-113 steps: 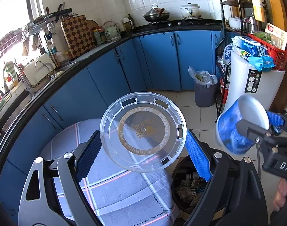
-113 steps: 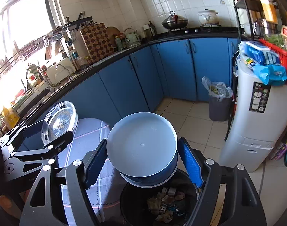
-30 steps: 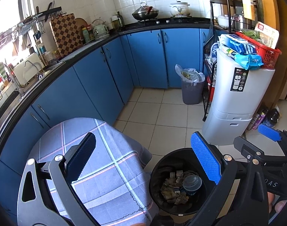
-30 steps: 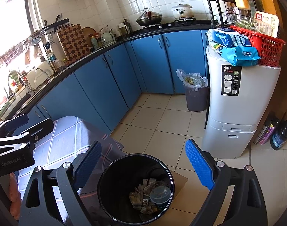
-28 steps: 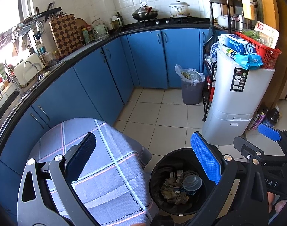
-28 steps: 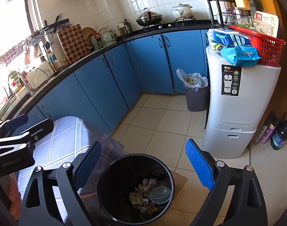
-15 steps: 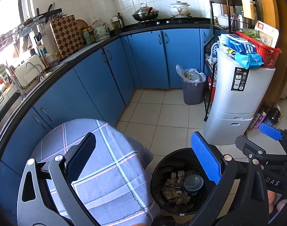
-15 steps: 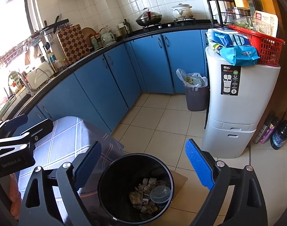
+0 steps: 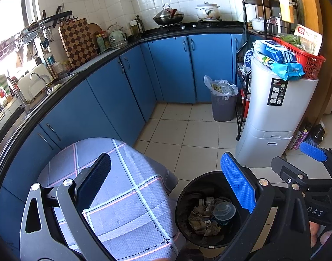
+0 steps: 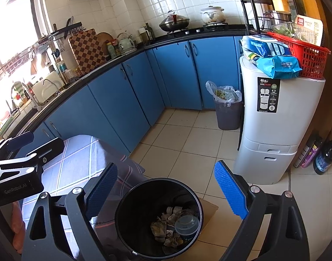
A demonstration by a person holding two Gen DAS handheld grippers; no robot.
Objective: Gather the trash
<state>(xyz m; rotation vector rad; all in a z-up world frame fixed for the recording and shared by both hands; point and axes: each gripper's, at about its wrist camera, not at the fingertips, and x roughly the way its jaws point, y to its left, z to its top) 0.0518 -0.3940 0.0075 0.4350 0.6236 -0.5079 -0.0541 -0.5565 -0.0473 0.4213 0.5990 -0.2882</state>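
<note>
Black round trash bin (image 10: 159,219) standing upright on the tile floor (image 10: 187,139), mouth facing straight up, long axis vertical, right beside the table edge. Inside at the bottom: crumpled paper scraps (image 10: 163,228) plus a clear plastic container (image 10: 186,224) sitting on the pile, open side up as far as can be told. Same stuff visible from the left camera too, bin (image 9: 209,208) just past the cloth.

Left gripper (image 9: 166,187) hovering over the checked grey tablecloth (image 9: 131,206), jaws spread wide, nothing between them. Right gripper (image 10: 166,187) up above the bin, jaws wide apart as well, holding nothing.

Flat piece of cardboard (image 10: 209,208) poking out from under the bin. Around it: blue curved kitchen cabinets (image 10: 122,95) with black countertop, grey bin with a plastic liner (image 10: 228,108) in the corner, tall white appliance (image 10: 274,126) with a red basket (image 10: 305,58) and blue bags on top.
</note>
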